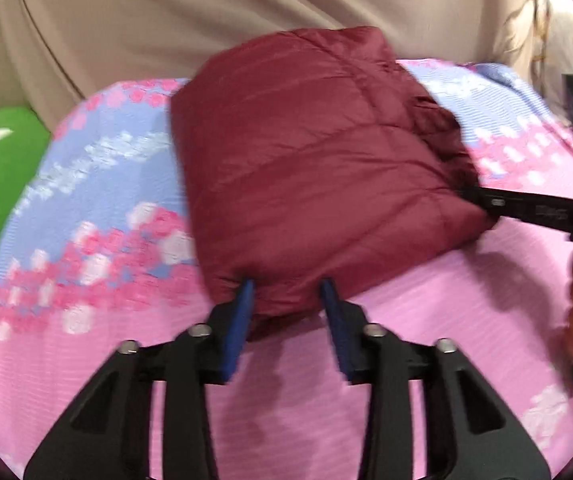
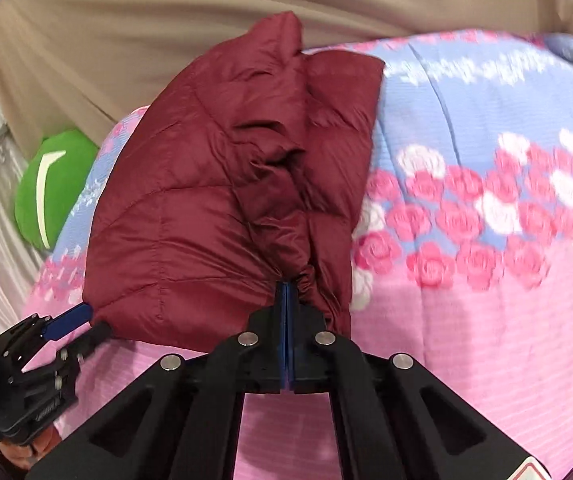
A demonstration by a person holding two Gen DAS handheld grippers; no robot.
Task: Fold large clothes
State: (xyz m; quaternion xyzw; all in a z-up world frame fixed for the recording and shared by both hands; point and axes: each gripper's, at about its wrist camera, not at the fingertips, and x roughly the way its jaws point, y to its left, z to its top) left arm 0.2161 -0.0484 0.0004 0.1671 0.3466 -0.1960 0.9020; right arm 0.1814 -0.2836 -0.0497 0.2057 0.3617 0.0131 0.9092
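Folded maroon quilted jacket (image 1: pixel 318 168) fills the bed centre. Bare pink floral quilt (image 1: pixel 466 320) lies open from 3 to 6 o'clock. Green plush cushion (image 1: pixel 2 176) blocks 9 o'clock; beige curtain (image 1: pixel 206 12) closes 12 o'clock.

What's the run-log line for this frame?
left gripper: open at jacket corner | right gripper: shut on jacket | surface: floral quilt
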